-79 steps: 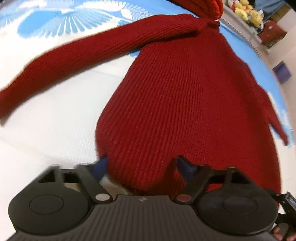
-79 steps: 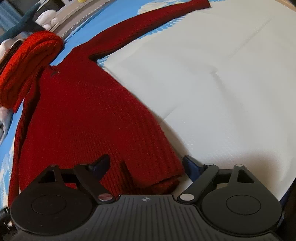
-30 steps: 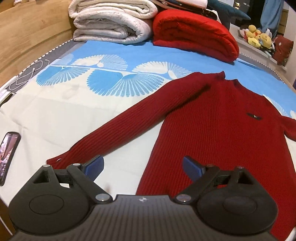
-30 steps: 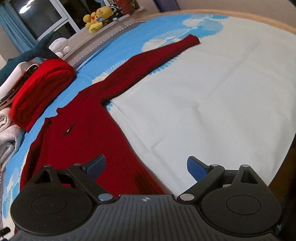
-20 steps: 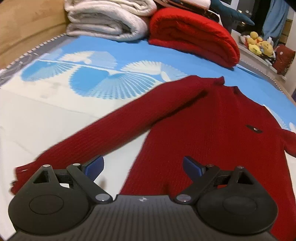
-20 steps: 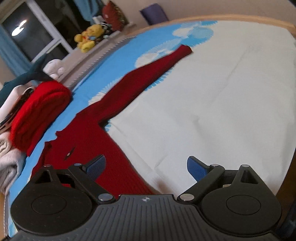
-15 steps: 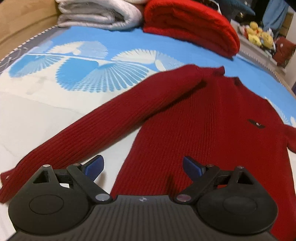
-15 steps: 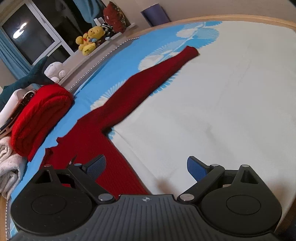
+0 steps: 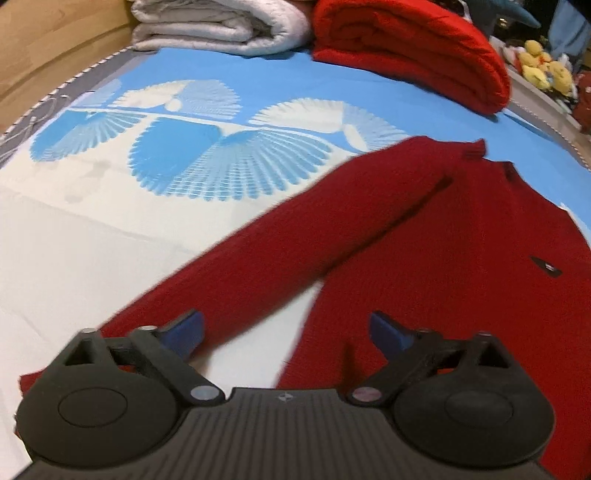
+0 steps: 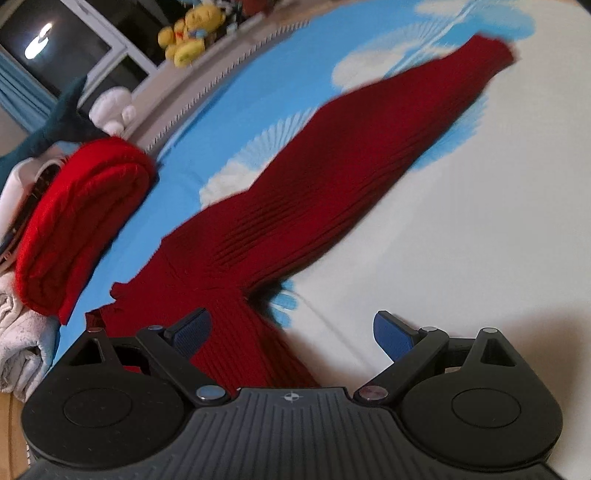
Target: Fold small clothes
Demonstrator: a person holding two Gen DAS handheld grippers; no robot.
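Observation:
A dark red knit sweater point(image 9: 461, 258) lies flat, front up, on the blue and white bed sheet point(image 9: 110, 229), both sleeves spread outward. In the left wrist view its left sleeve point(image 9: 295, 240) runs diagonally toward my left gripper point(image 9: 288, 328), which is open and empty above the sleeve's lower part. In the right wrist view the other sleeve point(image 10: 351, 155) stretches to the upper right. My right gripper point(image 10: 291, 332) is open and empty, hovering near the armpit of that sleeve.
A folded bright red blanket point(image 9: 406, 48) and folded white bedding point(image 9: 221, 26) lie at the head of the bed. Yellow plush toys point(image 10: 184, 37) sit on a ledge beyond. A wooden bed frame point(image 9: 55, 44) borders the left side.
Both grippers have left the sweater's hem, risen, and moved toward the sleeves. The left one has closed in on the left sleeve, the right one on the right sleeve's armpit.

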